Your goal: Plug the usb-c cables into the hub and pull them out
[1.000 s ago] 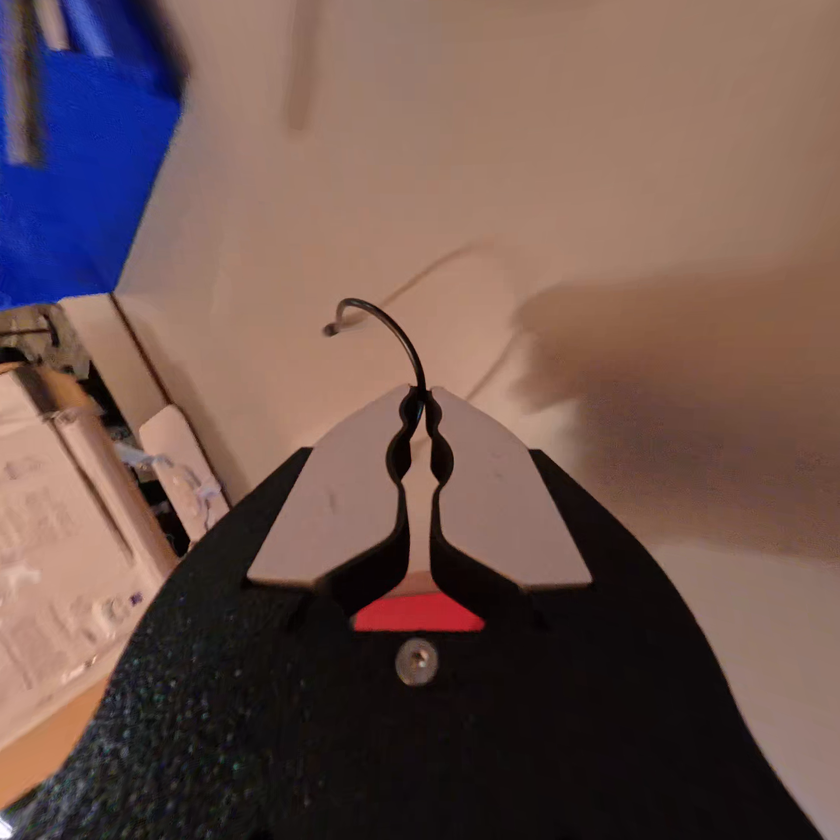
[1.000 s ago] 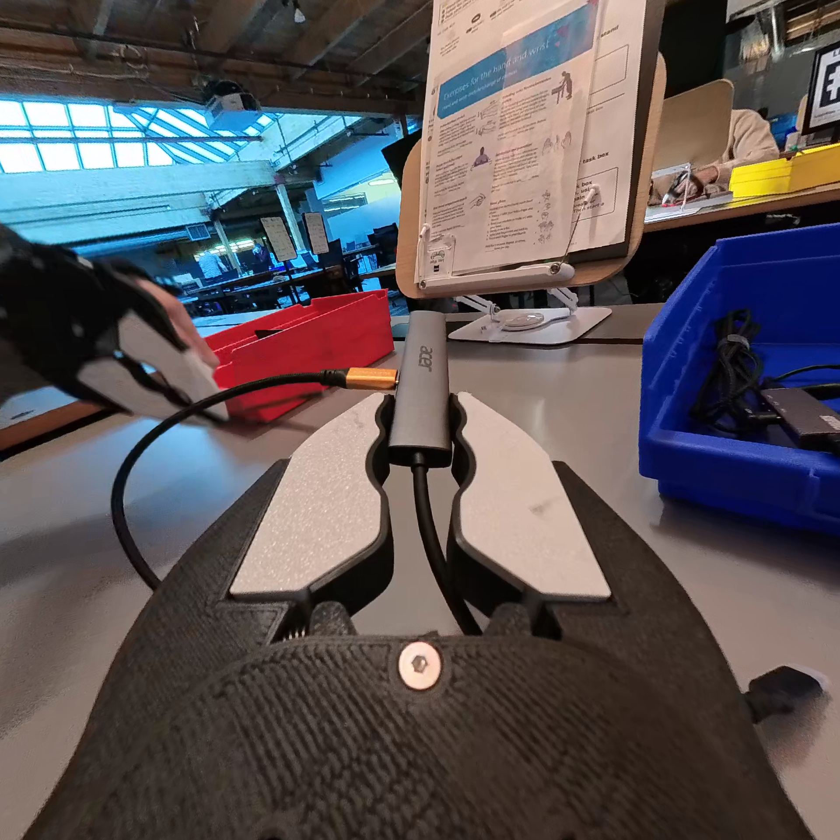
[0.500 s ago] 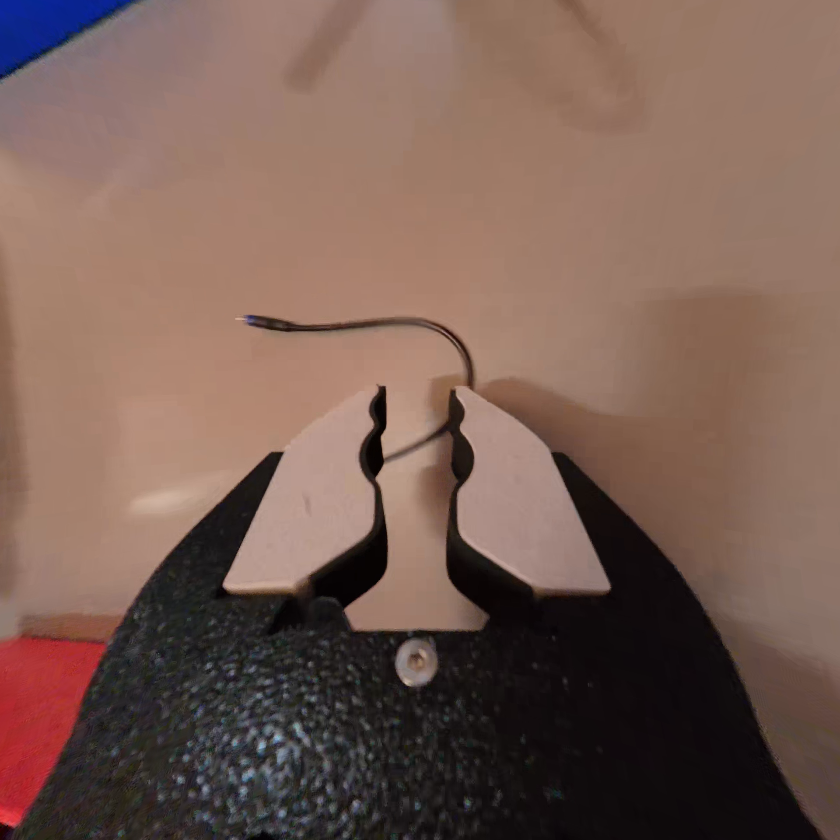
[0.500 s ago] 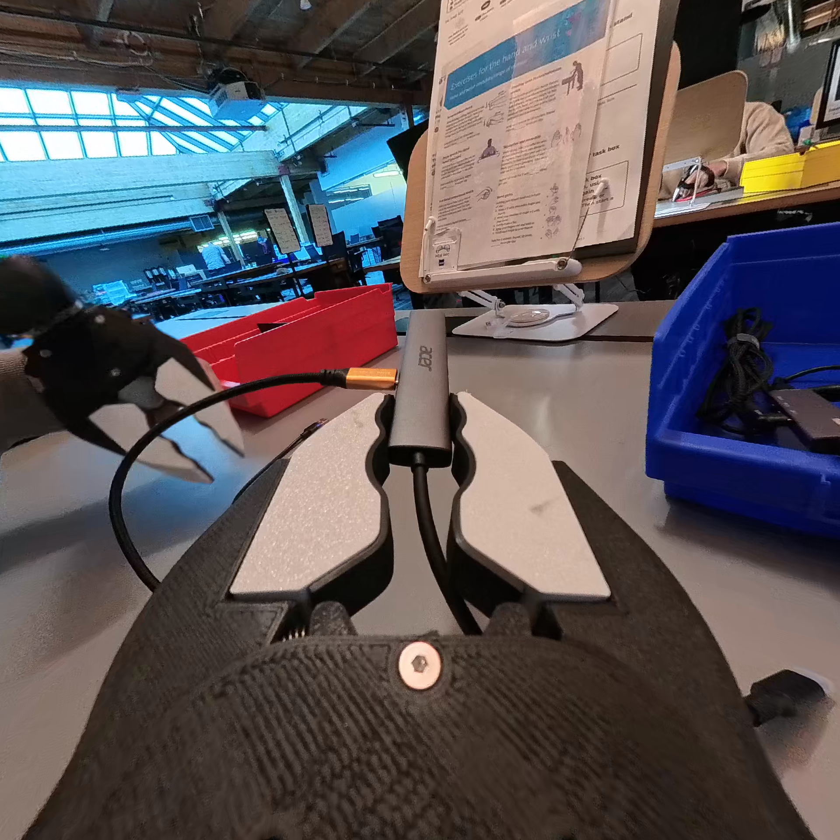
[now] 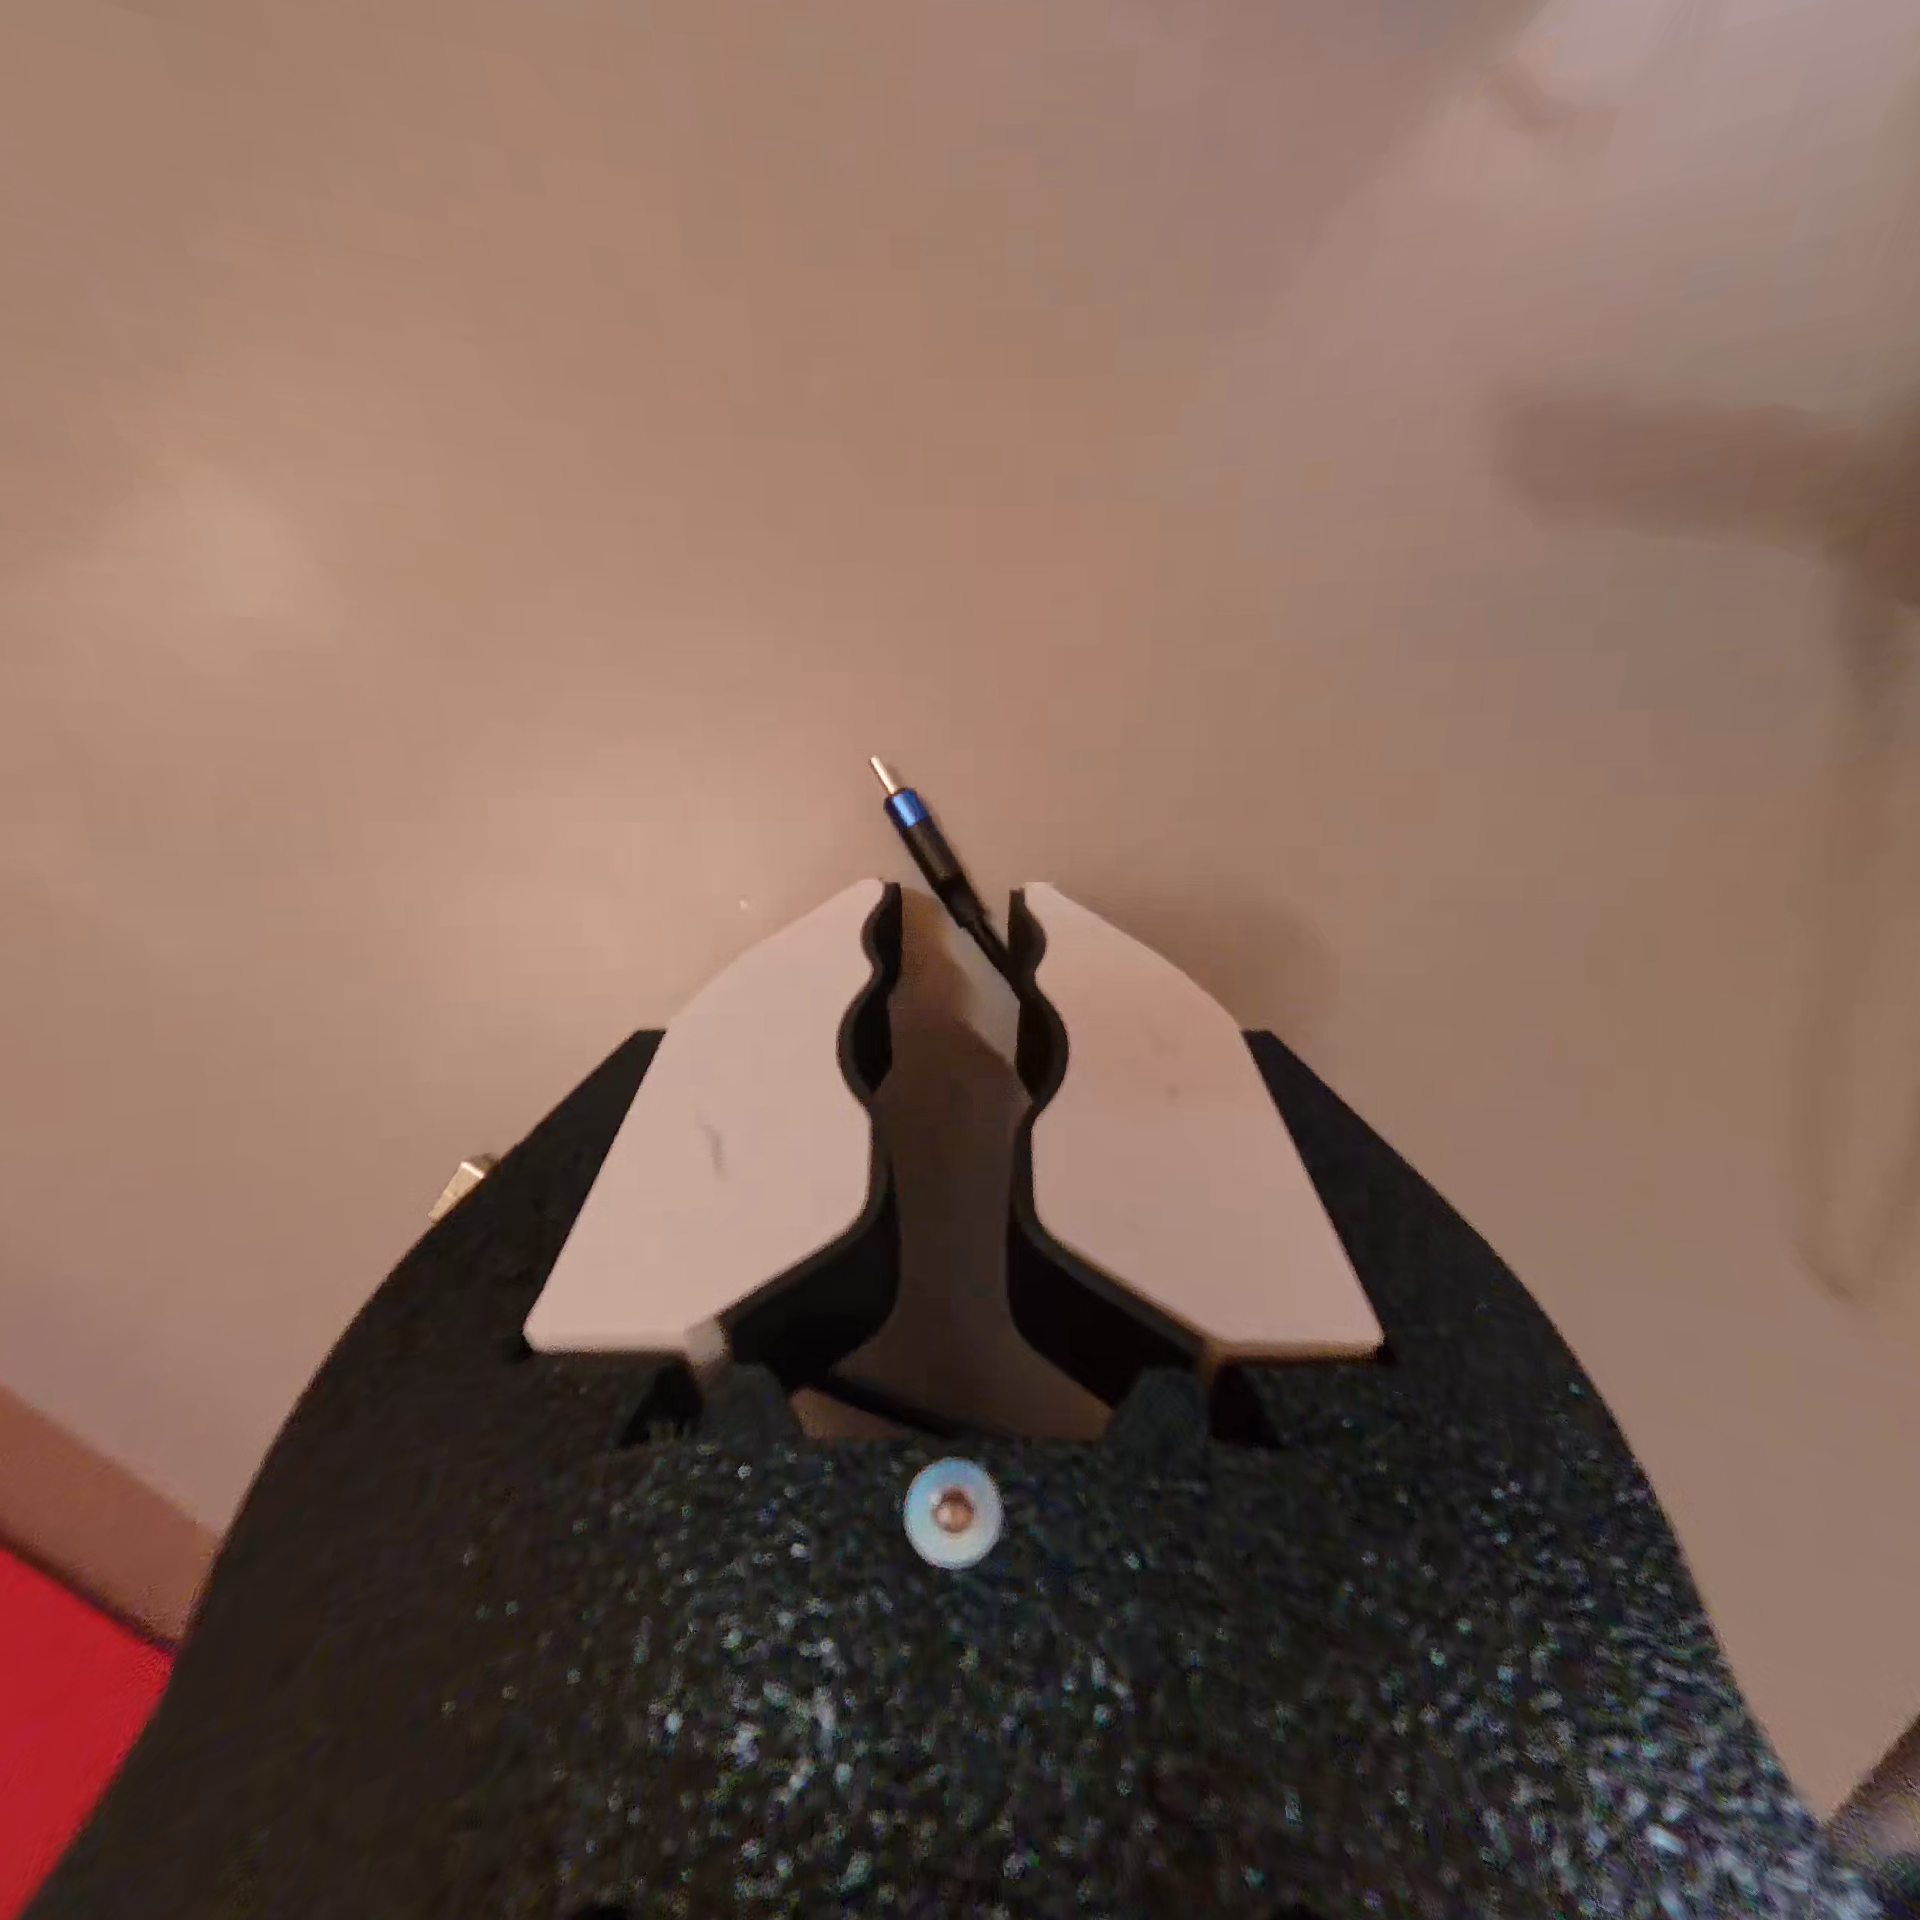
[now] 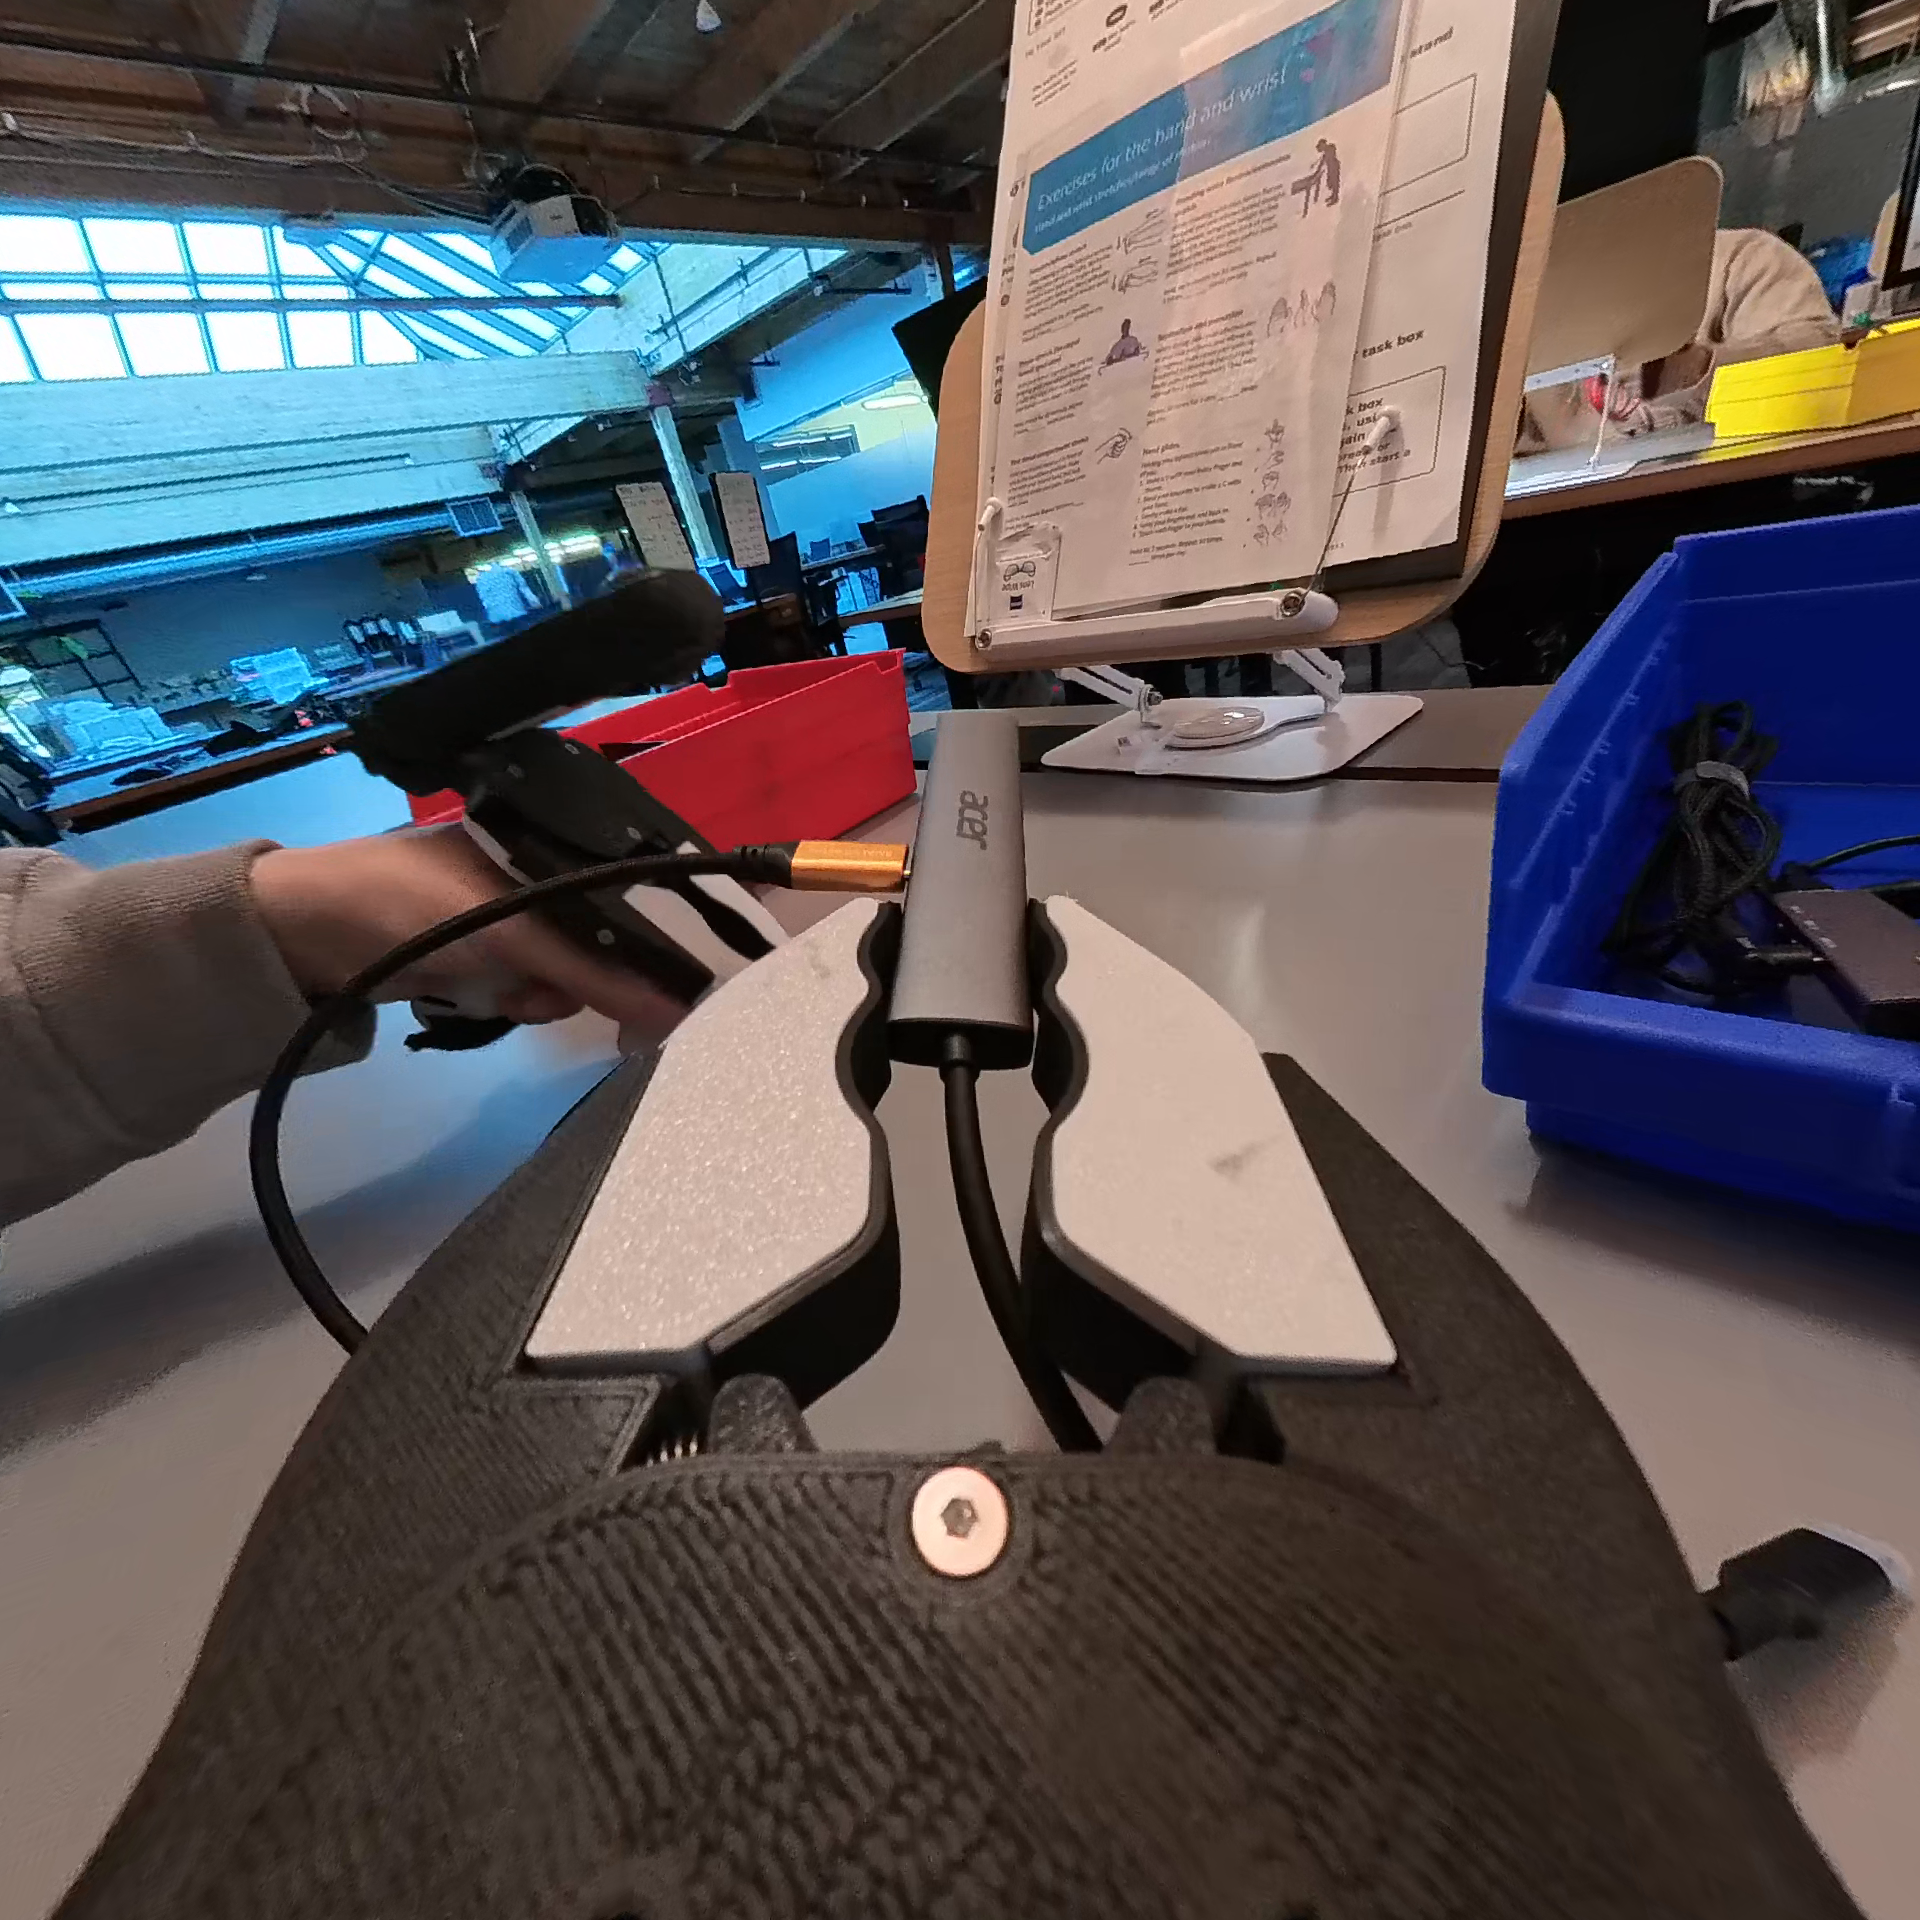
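Note:
My right gripper (image 6: 961, 914) is shut on the near end of a slim grey hub (image 6: 966, 831), which lies on the grey table (image 6: 1351, 987). A black cable (image 6: 301, 1060) with an orange plug (image 6: 847, 864) is plugged into the hub's left side. My left gripper (image 5: 954, 894) is open and points down at the table (image 5: 520, 520). A thin black cable with a blue USB-C connector (image 5: 920, 831) lies between its tips, close to the right finger, plug pointing away. The left gripper also shows in the right wrist view (image 6: 717, 935), just left of the hub.
A red tray (image 6: 769, 738) stands behind the left gripper; its corner shows in the left wrist view (image 5: 62, 1714). A blue bin (image 6: 1704, 1060) holding cables and another hub is at the right. A document stand (image 6: 1226, 312) is behind the hub. A black plug (image 6: 1797, 1590) lies near right. About 20 cm separates my left fingertips from my right.
My left gripper went from shut on the thin black cable to open. It swung over the table toward the hub, and the blue connector now lies between its tips. The right gripper stayed put.

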Available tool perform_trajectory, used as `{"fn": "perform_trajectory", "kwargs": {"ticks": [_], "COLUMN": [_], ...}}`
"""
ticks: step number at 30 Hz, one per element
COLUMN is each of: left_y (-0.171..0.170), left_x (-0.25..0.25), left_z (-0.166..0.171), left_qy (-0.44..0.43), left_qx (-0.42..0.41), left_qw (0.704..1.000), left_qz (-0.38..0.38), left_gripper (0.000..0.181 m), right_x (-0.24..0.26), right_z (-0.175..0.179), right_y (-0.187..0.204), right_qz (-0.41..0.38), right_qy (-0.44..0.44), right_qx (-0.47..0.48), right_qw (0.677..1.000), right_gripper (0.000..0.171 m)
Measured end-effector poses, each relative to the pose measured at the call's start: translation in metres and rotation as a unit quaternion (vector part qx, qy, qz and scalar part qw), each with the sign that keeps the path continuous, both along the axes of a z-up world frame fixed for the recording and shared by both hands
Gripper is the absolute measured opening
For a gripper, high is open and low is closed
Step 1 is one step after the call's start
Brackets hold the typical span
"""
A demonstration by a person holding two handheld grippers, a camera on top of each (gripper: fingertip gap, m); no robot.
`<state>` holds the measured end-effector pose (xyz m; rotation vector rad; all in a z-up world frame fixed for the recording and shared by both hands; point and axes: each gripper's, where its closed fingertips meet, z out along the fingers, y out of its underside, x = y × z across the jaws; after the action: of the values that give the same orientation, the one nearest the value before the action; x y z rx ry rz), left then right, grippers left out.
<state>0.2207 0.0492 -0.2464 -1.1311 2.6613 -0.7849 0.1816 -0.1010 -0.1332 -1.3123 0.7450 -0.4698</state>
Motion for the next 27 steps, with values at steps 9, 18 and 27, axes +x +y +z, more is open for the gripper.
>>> {"fn": "perform_trajectory", "kwargs": {"ticks": [9, 18, 27], "left_y": [-0.010, -0.067, -0.079], "left_x": [0.001, -0.039, -0.069], "left_z": [-0.003, 0.065, 0.110], "left_qy": [0.011, 0.223, 0.329], "left_qx": [-0.059, -0.400, -0.484], "left_qw": [0.998, 0.889, 0.809], "left_qz": [0.017, -0.002, -0.055], "left_gripper": [0.007, 0.005, 0.005], "right_x": [0.000, -0.008, -0.016], "right_z": [0.000, 0.001, -0.001], "right_y": [0.001, 0.010, 0.021], "right_qz": [0.005, 0.054, 0.084], "right_qy": [0.001, -0.008, -0.022], "right_qx": [-0.001, -0.003, -0.031], "right_qw": [1.000, 0.999, 0.996], "right_gripper": [0.023, 0.023, 0.023]}}
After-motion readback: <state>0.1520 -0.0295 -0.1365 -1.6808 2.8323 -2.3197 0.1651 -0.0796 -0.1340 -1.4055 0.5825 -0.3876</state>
